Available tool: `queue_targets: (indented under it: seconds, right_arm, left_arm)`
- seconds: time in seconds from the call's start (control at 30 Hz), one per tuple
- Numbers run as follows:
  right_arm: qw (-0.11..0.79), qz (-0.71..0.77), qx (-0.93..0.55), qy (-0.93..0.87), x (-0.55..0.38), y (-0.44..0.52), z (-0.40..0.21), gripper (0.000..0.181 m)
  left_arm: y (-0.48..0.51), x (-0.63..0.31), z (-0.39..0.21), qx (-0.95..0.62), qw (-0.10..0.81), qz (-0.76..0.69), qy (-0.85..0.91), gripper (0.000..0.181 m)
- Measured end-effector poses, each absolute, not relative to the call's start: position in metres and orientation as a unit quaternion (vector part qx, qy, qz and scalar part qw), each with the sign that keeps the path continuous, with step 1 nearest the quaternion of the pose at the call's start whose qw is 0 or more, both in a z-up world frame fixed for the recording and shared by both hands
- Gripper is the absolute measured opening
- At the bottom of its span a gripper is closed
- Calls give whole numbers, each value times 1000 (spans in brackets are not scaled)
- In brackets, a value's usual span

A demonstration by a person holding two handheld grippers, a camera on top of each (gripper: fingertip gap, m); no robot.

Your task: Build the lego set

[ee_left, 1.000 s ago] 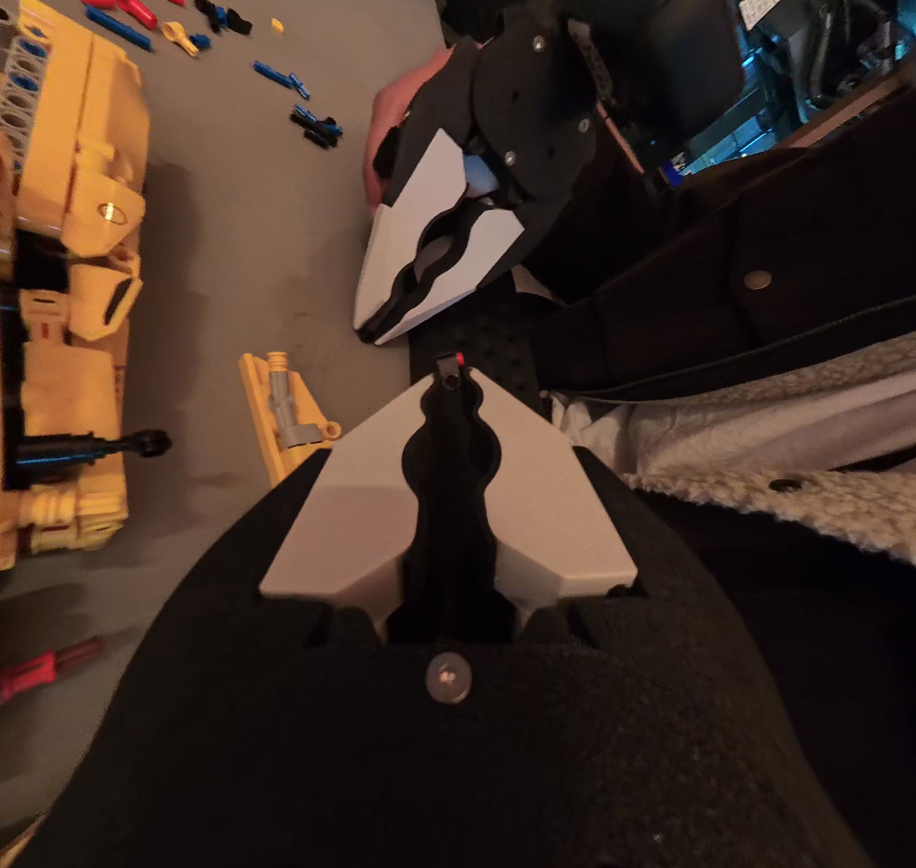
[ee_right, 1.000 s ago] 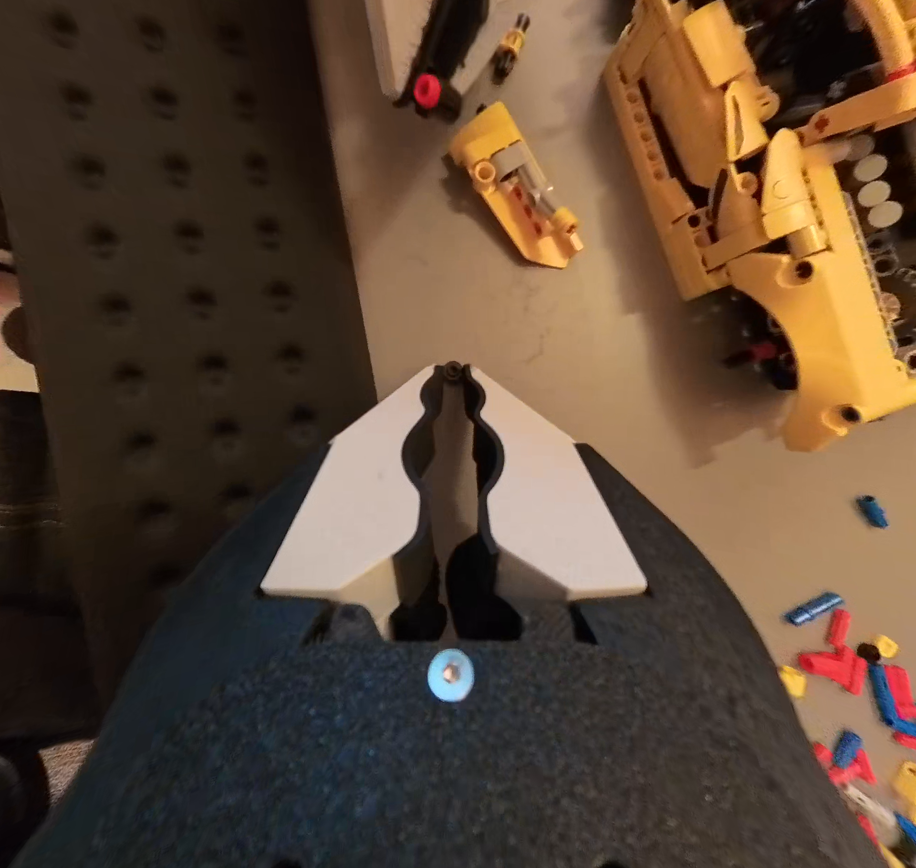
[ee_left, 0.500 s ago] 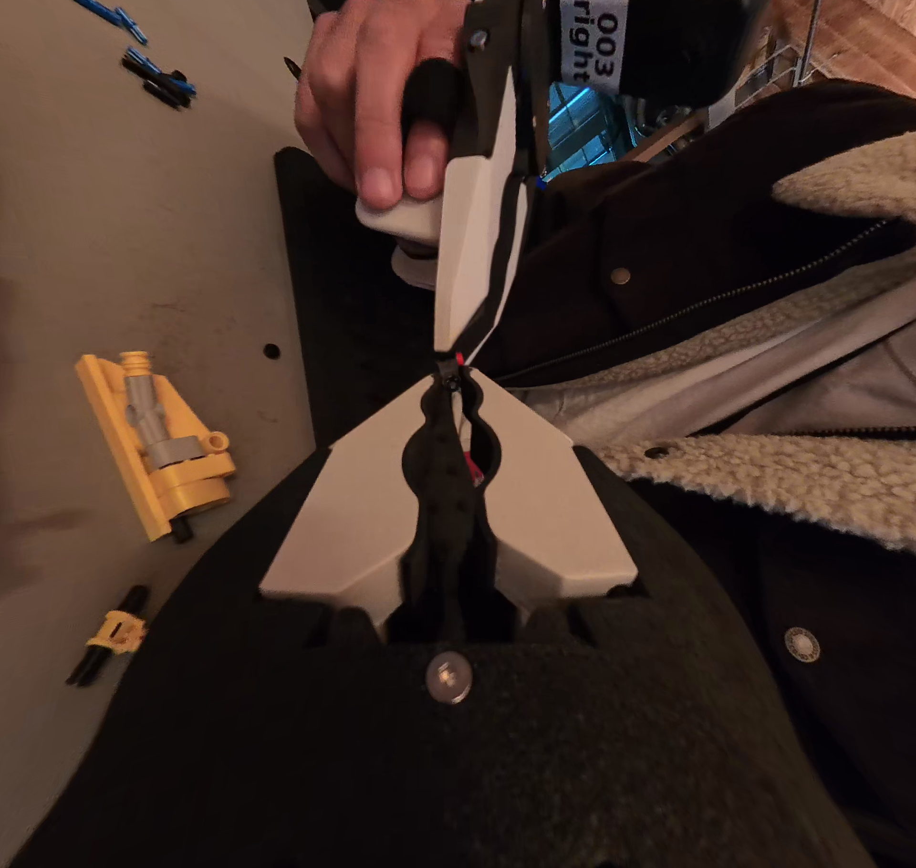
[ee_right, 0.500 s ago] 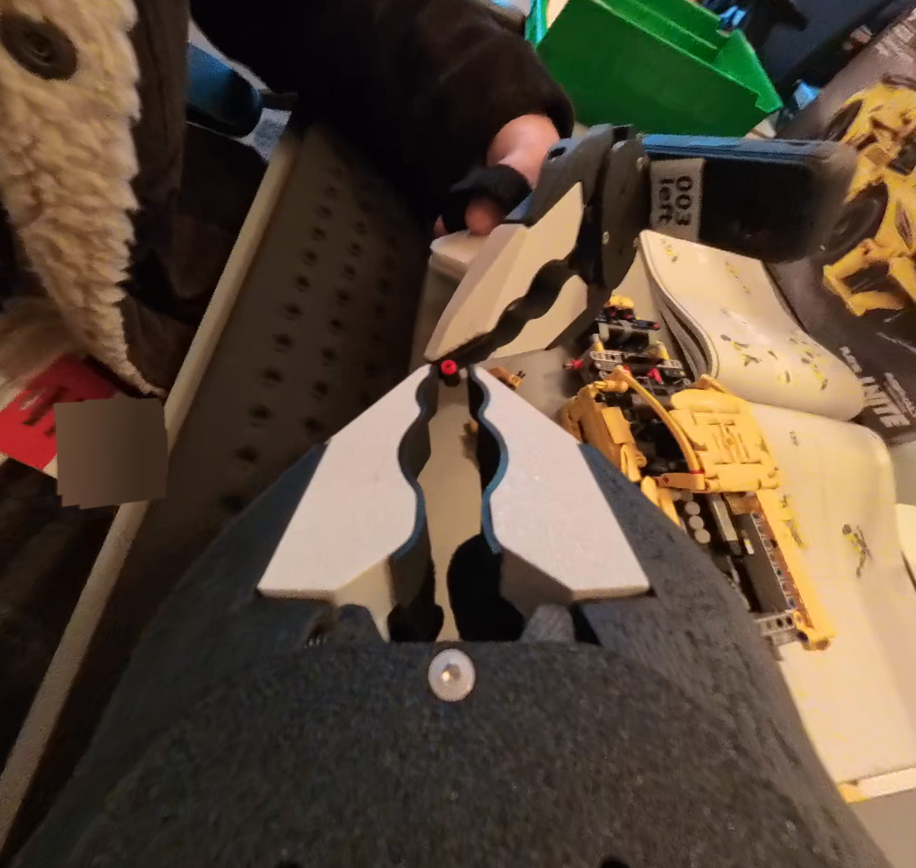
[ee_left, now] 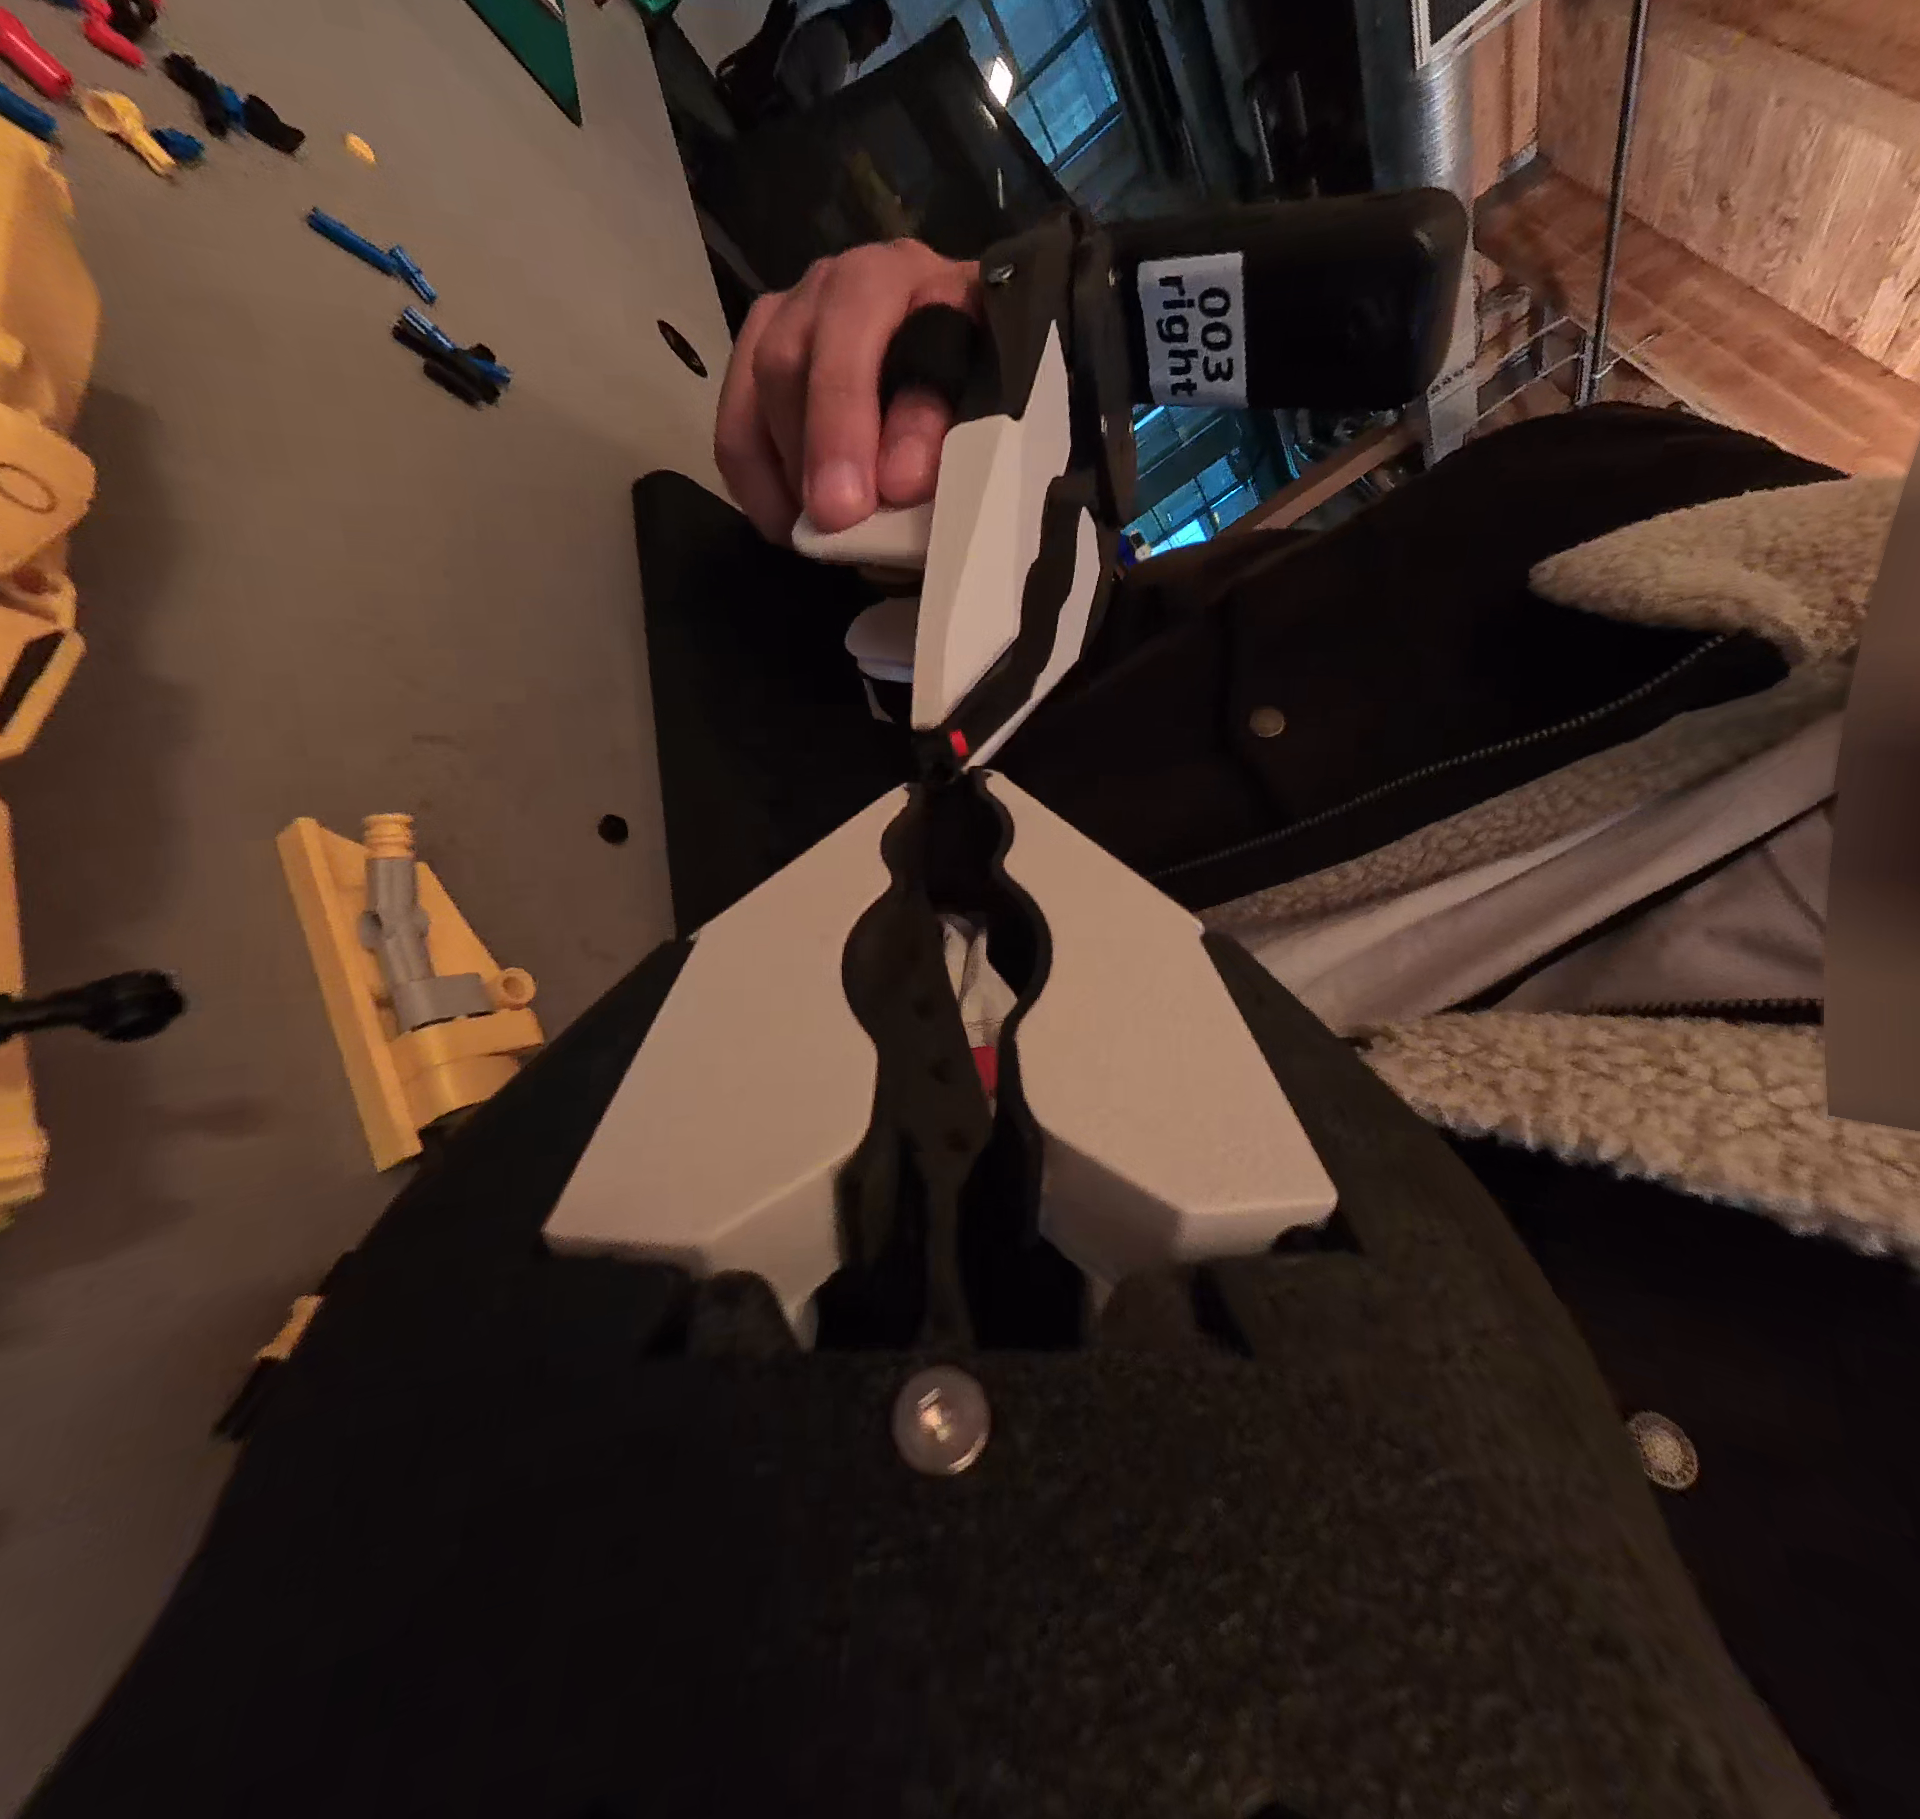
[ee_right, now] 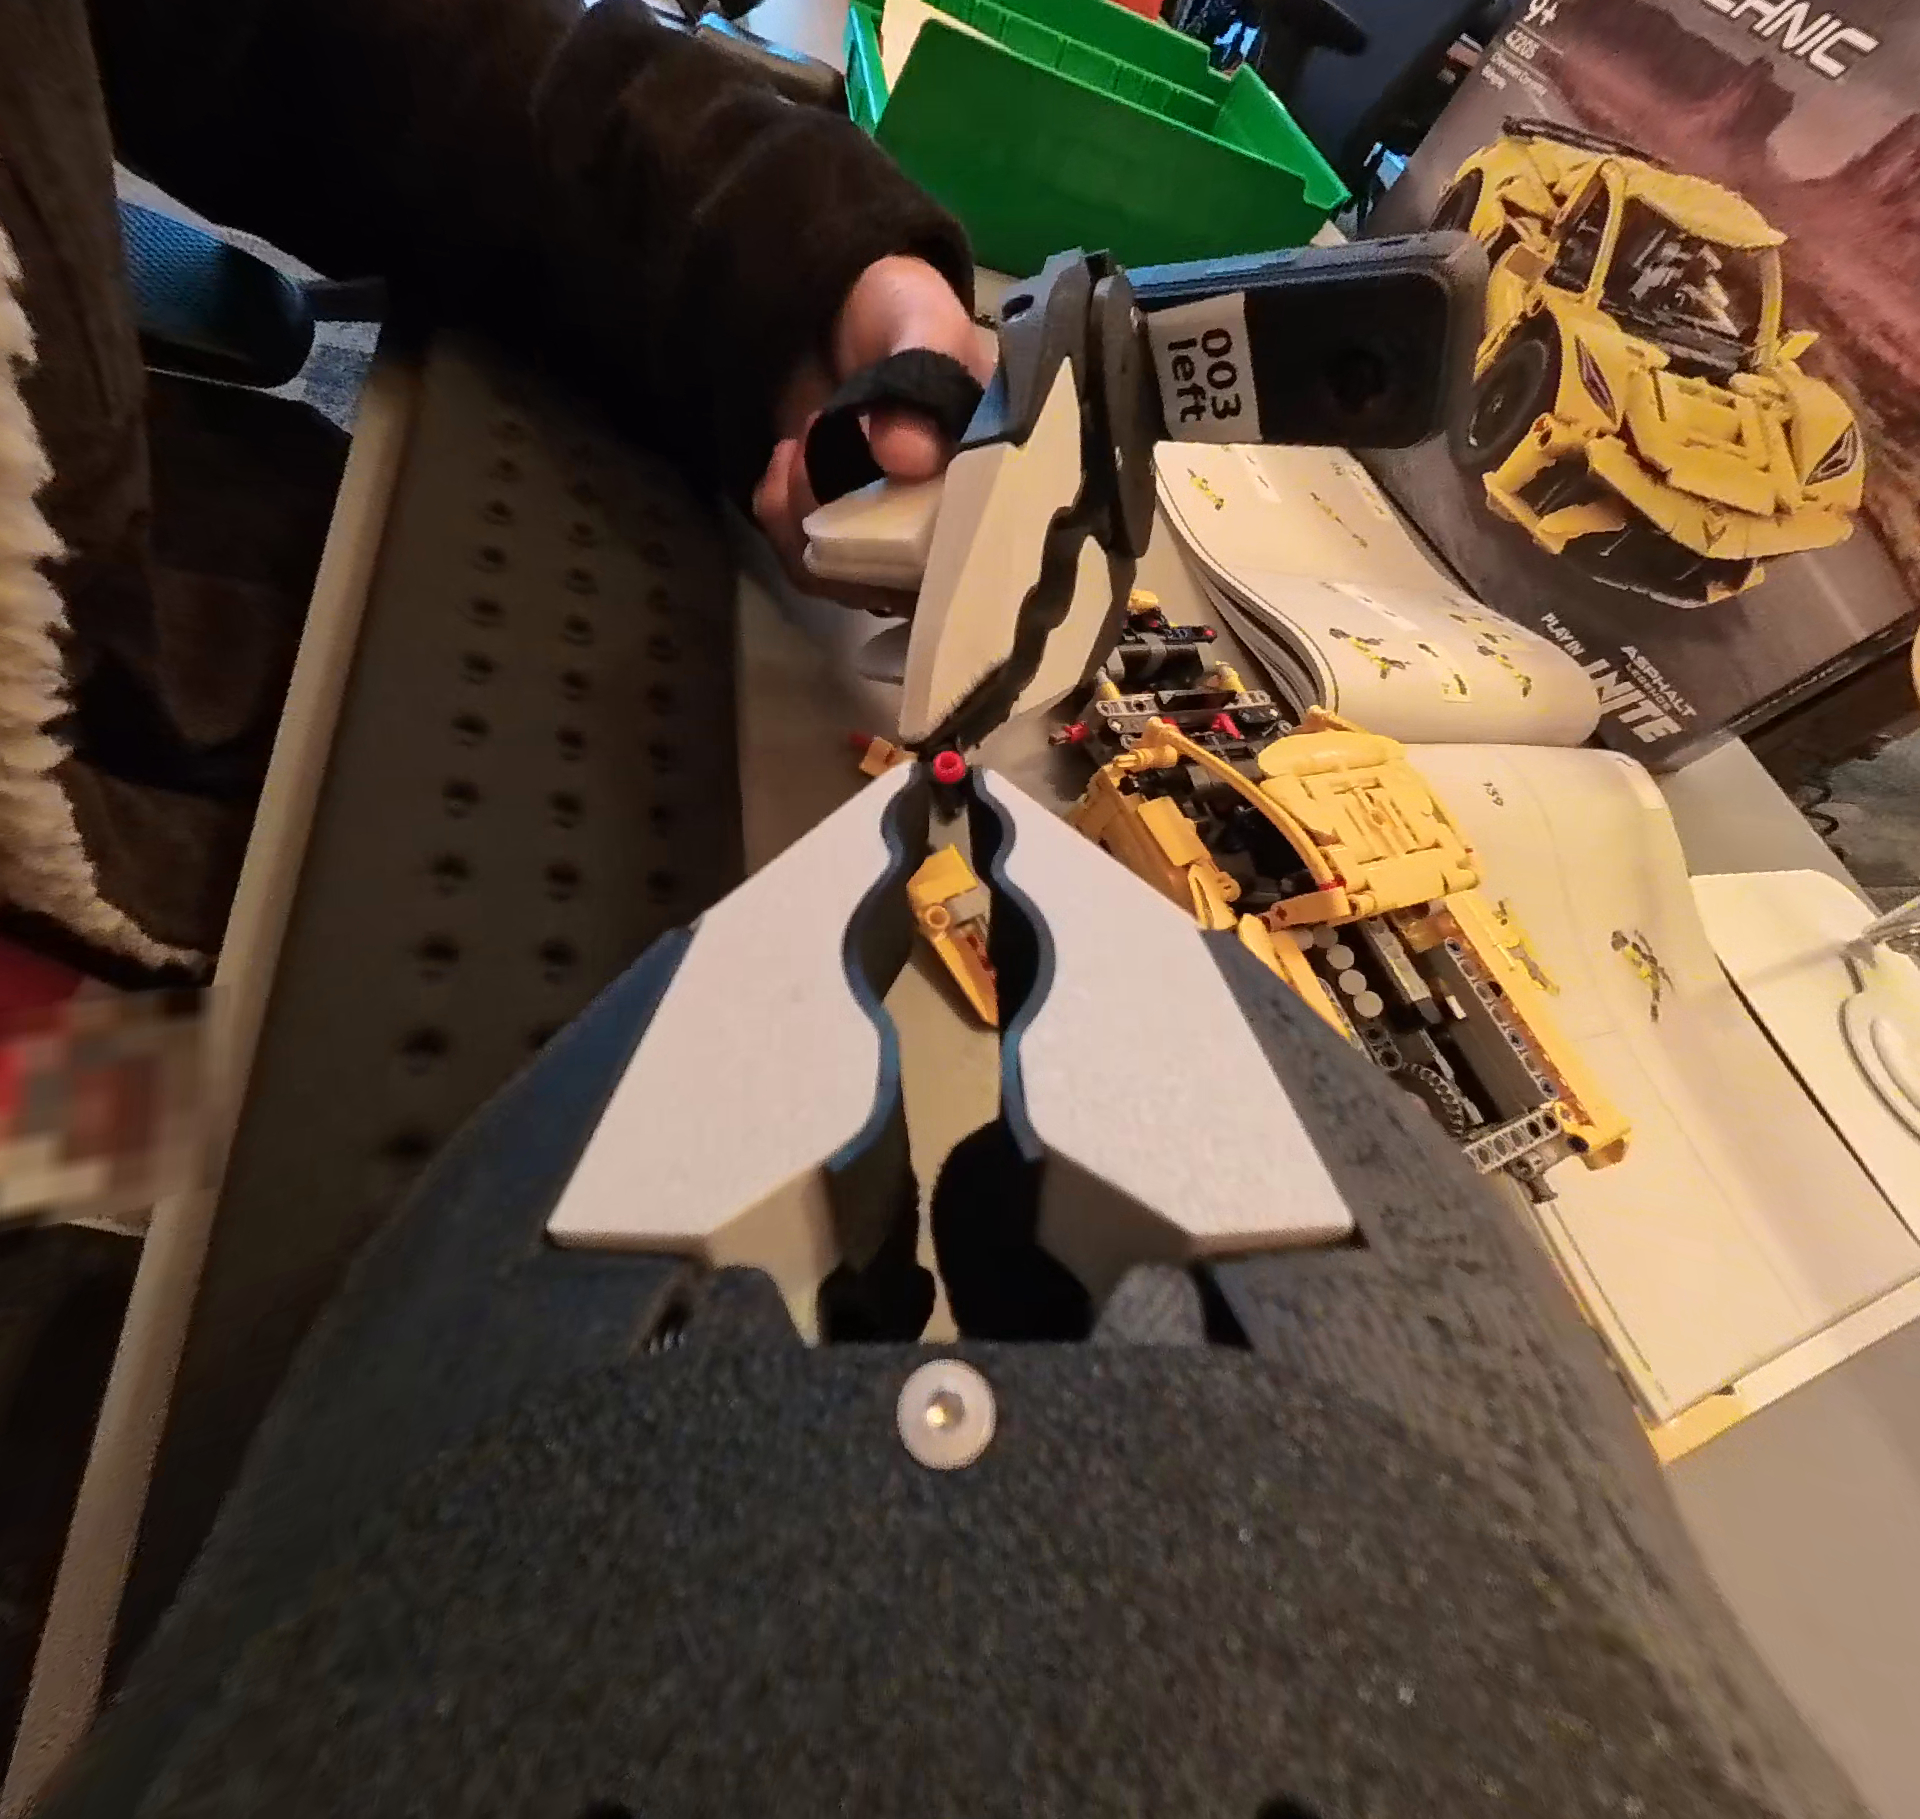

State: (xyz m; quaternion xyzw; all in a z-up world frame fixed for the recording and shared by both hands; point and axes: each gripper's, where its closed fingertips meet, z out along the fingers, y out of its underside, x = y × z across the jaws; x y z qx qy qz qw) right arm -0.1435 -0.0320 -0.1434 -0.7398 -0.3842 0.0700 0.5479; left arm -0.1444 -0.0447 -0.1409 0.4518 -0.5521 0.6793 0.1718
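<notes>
My left gripper (ee_left: 943,790) is shut on a small black lego piece (ee_left: 938,770) with a red end (ee_left: 957,743). My right gripper (ee_right: 943,784) meets it tip to tip above the table's edge, its fingertips closed on the red end (ee_right: 943,764). The left wrist view shows the right gripper (ee_left: 951,735) coming down from above. The right wrist view shows the left gripper (ee_right: 935,735) the same way. A small yellow and grey sub-assembly (ee_left: 405,990) lies on the grey table (ee_left: 416,574); it also shows between my right fingers (ee_right: 956,948).
The part-built yellow car (ee_right: 1340,886) lies on the open instruction book (ee_right: 1403,626), with the set's box (ee_right: 1662,315) and a green bin (ee_right: 1070,128) behind. Loose blue, red and black pieces (ee_left: 447,367) lie scattered. A perforated black panel (ee_right: 499,730) and the person's jacket (ee_left: 1455,730) are close. The tips of both grippers are at nearly the same place.
Both grippers rose from the table and turned to face each other. The right jaws opened a little, then closed on the red end of the piece that the left gripper holds.
</notes>
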Motion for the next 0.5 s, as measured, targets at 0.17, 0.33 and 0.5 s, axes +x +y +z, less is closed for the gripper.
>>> queue_targets:
  seconds: [0.17, 0.33, 0.5]
  right_arm:
    - [547, 72, -744, -377, -142, -32, -144, 6]
    - [543, 73, -746, -378, -142, -33, -146, 6]
    - [513, 83, -771, -368, -132, -36, -162, 14]
  left_arm:
    - [-44, -142, -140, 454, 161, 680, -553, 7]
    - [-45, -143, -142, 453, 159, 677, -558, 7]
    - [-42, -140, -149, 463, 110, 655, -587, 6]
